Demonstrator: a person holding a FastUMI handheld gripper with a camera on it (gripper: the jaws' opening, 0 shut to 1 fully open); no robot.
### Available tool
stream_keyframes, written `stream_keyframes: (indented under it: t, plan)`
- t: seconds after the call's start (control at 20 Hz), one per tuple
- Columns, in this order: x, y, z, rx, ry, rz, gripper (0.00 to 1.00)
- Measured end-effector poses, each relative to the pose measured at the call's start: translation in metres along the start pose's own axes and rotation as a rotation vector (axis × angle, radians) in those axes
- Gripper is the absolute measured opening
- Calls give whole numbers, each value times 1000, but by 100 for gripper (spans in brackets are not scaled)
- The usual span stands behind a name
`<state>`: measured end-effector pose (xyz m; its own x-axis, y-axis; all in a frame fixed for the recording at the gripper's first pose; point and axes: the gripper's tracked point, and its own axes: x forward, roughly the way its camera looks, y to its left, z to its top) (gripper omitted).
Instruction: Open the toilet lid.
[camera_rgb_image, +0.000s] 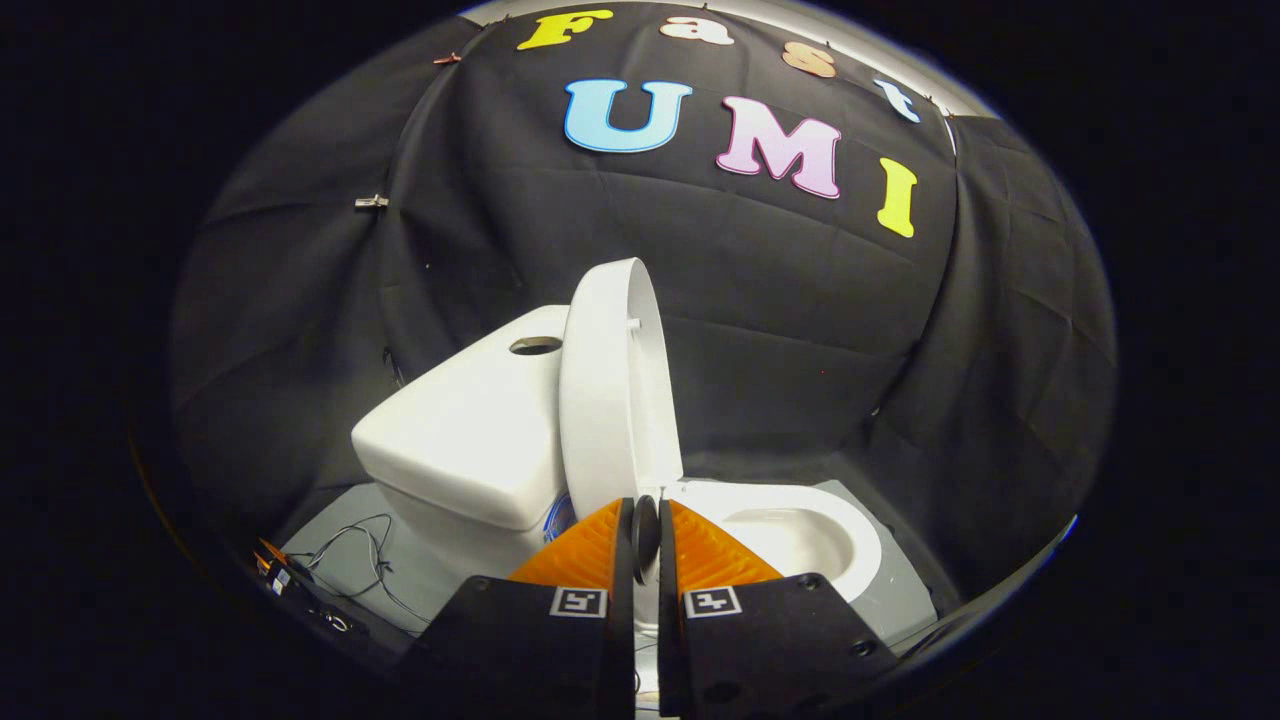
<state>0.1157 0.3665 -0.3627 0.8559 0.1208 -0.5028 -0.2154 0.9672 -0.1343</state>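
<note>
Just beyond nearly closed fingers (645, 530), upright toilet lid (610, 390).

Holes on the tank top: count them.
1. A single round hole sits on the tank top, beside the raised lid; the lid may hide others. The gripper is shut.

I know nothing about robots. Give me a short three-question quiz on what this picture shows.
1. True or false: the toilet lid stands raised, close to upright.
2. What lies just beyond the gripper? A) the open bowl B) a sink C) a bucket
3. Fill in: the two fingers are nearly ____ together, with only a thin gap.

Key: 1 true; the lid leans near the tank. 2 A. 3 closed. I cannot tell whether the fingers pinch the lid's lower edge.
</note>
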Motion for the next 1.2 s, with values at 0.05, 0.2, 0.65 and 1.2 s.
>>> stream_keyframes:
  t: [0.05,0.2,0.65,1.2]
  plan:
    - [0,0,-1,-8,1,4,14]
    - [-1,-1,0,-8,-4,15,17]
    - [-12,4,3,6,-16,75,99]
    - [-64,-44,71,35,-170,115,99]
